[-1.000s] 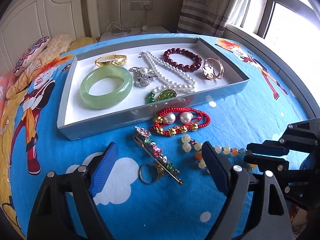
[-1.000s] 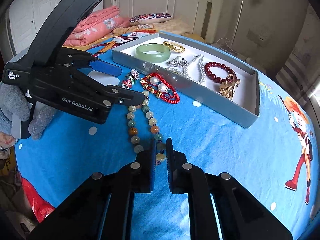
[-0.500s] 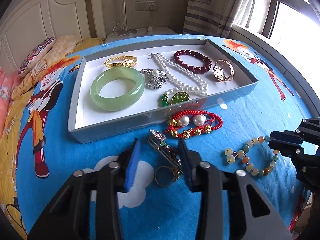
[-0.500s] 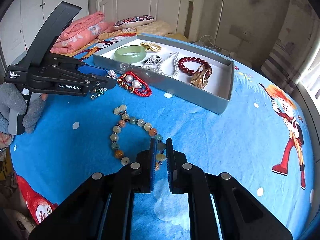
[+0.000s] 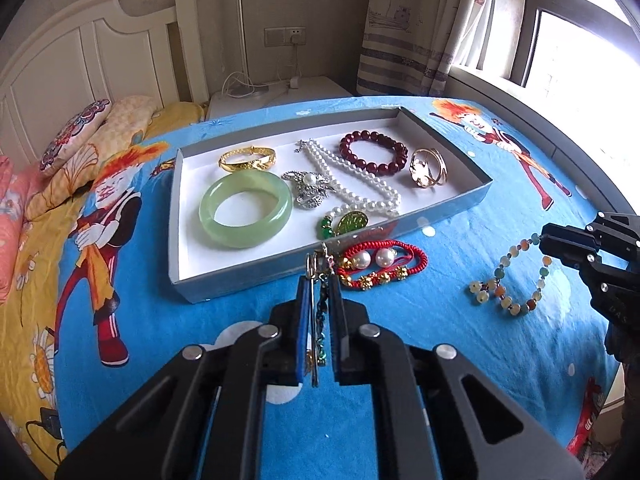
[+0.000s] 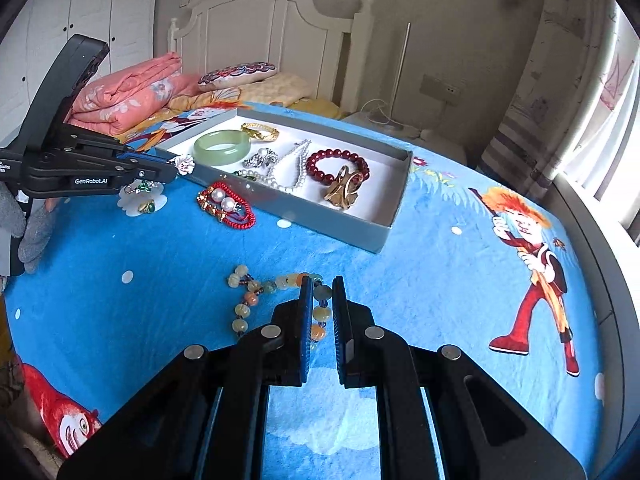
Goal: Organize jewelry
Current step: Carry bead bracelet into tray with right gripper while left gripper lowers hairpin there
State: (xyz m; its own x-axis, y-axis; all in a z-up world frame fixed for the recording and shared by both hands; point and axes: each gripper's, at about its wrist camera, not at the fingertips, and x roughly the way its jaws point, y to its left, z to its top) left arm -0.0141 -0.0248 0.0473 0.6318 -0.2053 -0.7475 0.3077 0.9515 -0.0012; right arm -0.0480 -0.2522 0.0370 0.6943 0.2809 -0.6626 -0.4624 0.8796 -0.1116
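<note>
My left gripper [image 5: 320, 280] has its jaws closing tight on a flowered hairpin [image 5: 319, 308] and holds it just above the blue bedsheet, in front of the grey tray [image 5: 240, 284]. In the right wrist view the hairpin's flower tip [image 6: 185, 163] sticks out past the left gripper [image 6: 170, 170]. My right gripper [image 6: 322, 280] is shut on a multicoloured bead bracelet [image 6: 250, 298], the rest of which trails on the sheet. A red cord bracelet with two pearls [image 5: 384, 264] lies against the tray's front wall. A small gold ring [image 6: 146, 207] lies on the sheet under the left gripper.
The tray holds a jade bangle [image 5: 245, 209], a gold bangle, a brooch, pearls, dark red beads and a gold ring. Pillows and a folded pink quilt [image 6: 128, 92] lie by the headboard. A grey-gloved hand [image 6: 32, 232] holds the left gripper. The window is at the right.
The left jaws went from wide open to shut on the hairpin and raised it off the sheet, leaving the ring. The right gripper dragged the bead bracelet away from the tray.
</note>
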